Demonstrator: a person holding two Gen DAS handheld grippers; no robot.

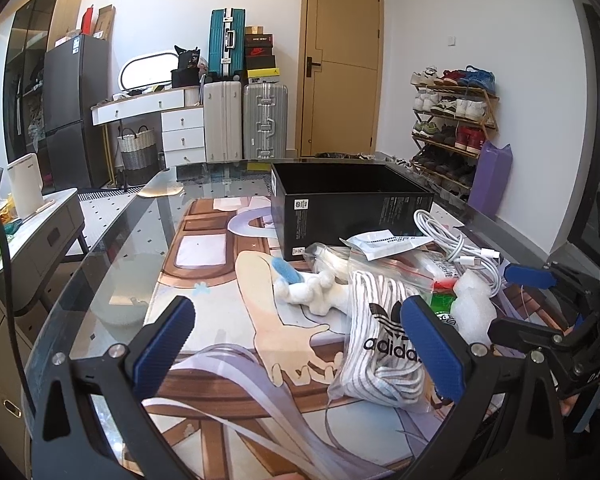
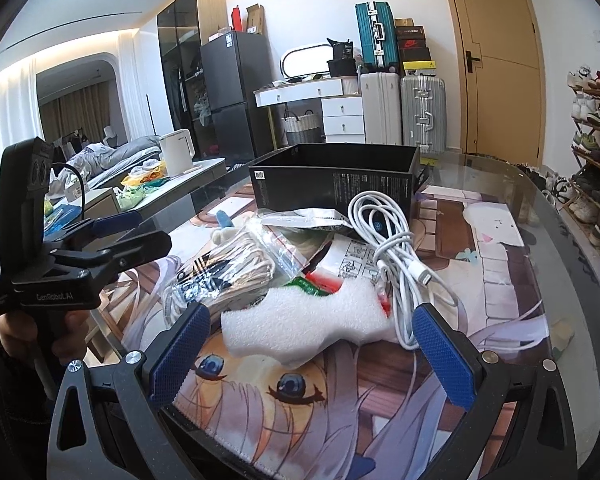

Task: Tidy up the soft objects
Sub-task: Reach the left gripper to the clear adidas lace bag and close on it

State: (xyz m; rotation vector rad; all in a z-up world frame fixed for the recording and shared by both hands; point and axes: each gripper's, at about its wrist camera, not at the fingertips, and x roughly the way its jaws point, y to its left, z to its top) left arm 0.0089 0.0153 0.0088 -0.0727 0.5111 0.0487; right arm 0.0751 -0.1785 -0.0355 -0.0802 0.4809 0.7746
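Observation:
A pile of soft things lies on the glass table in front of an open black box (image 1: pixel 352 204) (image 2: pixel 336 184). It holds a bagged striped Adidas cloth (image 1: pixel 380 344) (image 2: pixel 220 272), a white plush toy with a blue part (image 1: pixel 312 286), a white foam piece (image 2: pixel 300 320) (image 1: pixel 474 308) and a coiled white cable (image 2: pixel 392 248) (image 1: pixel 456 248). My left gripper (image 1: pixel 300 344) is open and empty, its right finger beside the Adidas bag. My right gripper (image 2: pixel 312 348) is open and empty, its fingers either side of the foam piece.
Clear zip bags and a paper leaflet (image 1: pixel 384 242) lie in the pile. A printed anime mat (image 1: pixel 228 320) lies under the glass. A side table with a white kettle (image 1: pixel 24 190) stands left. Suitcases, a door and a shoe rack (image 1: pixel 452 128) stand behind.

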